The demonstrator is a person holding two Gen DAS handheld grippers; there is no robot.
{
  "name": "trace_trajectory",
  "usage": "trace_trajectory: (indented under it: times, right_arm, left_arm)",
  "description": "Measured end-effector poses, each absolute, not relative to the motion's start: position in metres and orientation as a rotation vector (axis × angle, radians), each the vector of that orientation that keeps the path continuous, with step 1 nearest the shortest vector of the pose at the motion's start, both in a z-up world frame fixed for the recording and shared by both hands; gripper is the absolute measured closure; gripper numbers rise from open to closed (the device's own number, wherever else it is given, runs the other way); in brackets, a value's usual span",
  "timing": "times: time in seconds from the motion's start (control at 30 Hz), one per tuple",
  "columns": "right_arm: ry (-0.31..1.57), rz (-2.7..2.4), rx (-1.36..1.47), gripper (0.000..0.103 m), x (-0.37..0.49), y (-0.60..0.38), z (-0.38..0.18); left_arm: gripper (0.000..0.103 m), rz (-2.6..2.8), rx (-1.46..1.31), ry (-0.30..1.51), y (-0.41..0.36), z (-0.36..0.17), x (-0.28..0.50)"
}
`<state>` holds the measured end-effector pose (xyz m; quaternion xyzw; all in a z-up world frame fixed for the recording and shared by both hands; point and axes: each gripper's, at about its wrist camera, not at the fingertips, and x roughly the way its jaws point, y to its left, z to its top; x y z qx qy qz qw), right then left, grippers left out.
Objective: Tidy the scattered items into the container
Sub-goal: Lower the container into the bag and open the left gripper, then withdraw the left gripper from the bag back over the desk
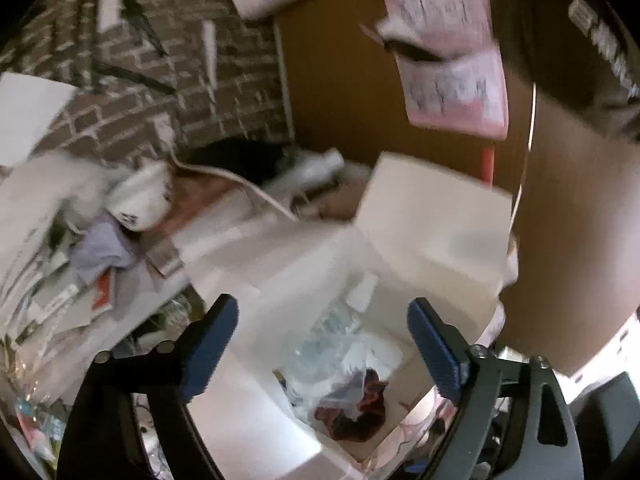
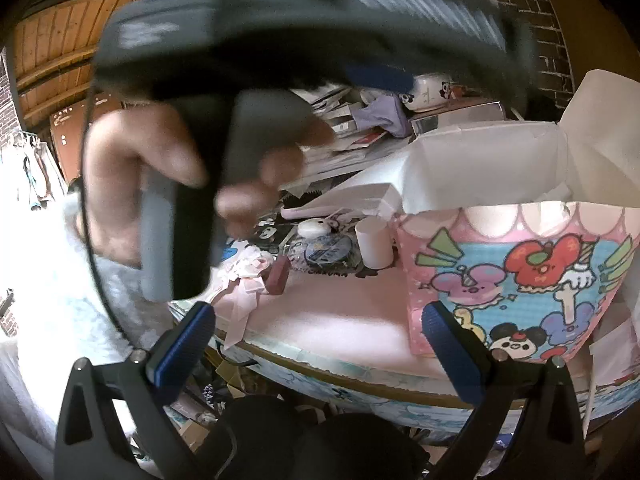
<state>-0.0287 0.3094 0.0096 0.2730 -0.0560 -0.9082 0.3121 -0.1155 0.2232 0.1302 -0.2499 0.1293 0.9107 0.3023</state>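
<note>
The left hand-held gripper [image 1: 322,344] hangs over the open white box [image 1: 400,248] with its blue-padded fingers spread apart and nothing between them. Inside the box, below the fingers, lie clear plastic bags [image 1: 332,364] and a dark red bundle [image 1: 356,408]. The right hand-held gripper [image 2: 316,344] is likewise wide apart and empty, low before the rounded edge of the table [image 2: 348,320], whose top is covered in pink. On that top, just left of the box's cartoon-printed pink side [image 2: 516,292], stand a white cup [image 2: 374,242] and, further left, a small dark red block [image 2: 280,276] beside crumpled pink paper [image 2: 244,284]. Blurred and close to the right camera, a hand [image 2: 160,168] grips the other device's dark handle. Beyond the box the table is heaped with papers, a lilac cloth [image 1: 104,248] and a white panda-printed object [image 1: 140,200]. Behind everything rises a brown brick wall [image 1: 160,80], with a brown board [image 1: 344,92] to its right.
</note>
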Motion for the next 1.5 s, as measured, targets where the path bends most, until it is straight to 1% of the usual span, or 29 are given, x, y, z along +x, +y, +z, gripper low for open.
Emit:
trace_trajectory:
  times: [0.13,0.27,0.37,0.4,0.5,0.57,0.73,0.9,1.2,1.4,1.5]
  right_arm:
    - [-0.149,-2.399,0.726,0.000,-0.030,0.308,0.008]
    - [-0.159,-2.399,0.736,0.000,-0.033,0.305,0.006]
    - [-0.161,-2.406,0.741,0.000,-0.034,0.301,0.004]
    - [-0.160,-2.409,0.742,0.000,-0.034,0.299,0.003]
    - [-0.164,-2.412,0.747,0.000,-0.035,0.294,0.000]
    - [-0.174,-2.408,0.756,0.000,-0.036,0.291,-0.003]
    - [-0.191,-2.398,0.775,0.000,-0.038,0.285,-0.008]
    - [-0.168,-2.391,0.794,0.000,-0.041,0.275,-0.014]
    - [-0.145,-2.374,0.809,0.000,-0.045,0.253,-0.026]
    - [-0.123,-2.376,0.812,0.000,-0.050,0.239,-0.034]
    - [-0.112,-2.371,0.810,0.000,-0.053,0.229,-0.038]
  left_arm:
    - [0.009,2.483,-0.560,0.245,0.191,0.151,-0.099]
    - [0.009,2.603,-0.473,0.212,0.155,0.163,-0.075]
    - [0.005,2.724,-0.425,0.197,0.125,0.165,-0.056]
    - [0.002,2.765,-0.411,0.189,0.115,0.164,-0.049]
    - [0.001,2.882,-0.388,0.147,0.084,0.157,-0.034]
    - [0.001,2.962,-0.399,0.097,0.061,0.148,-0.026]
    - [0.001,3.098,-0.532,0.016,0.012,0.111,-0.020]
    - [0.001,3.124,-0.655,-0.087,-0.020,0.075,-0.021]
    - [0.001,3.087,-0.867,-0.134,-0.033,0.013,-0.031]
    - [0.001,3.084,-0.932,-0.120,-0.033,-0.010,-0.036]
    - [0.001,3.103,-0.947,-0.156,-0.039,-0.017,-0.031]
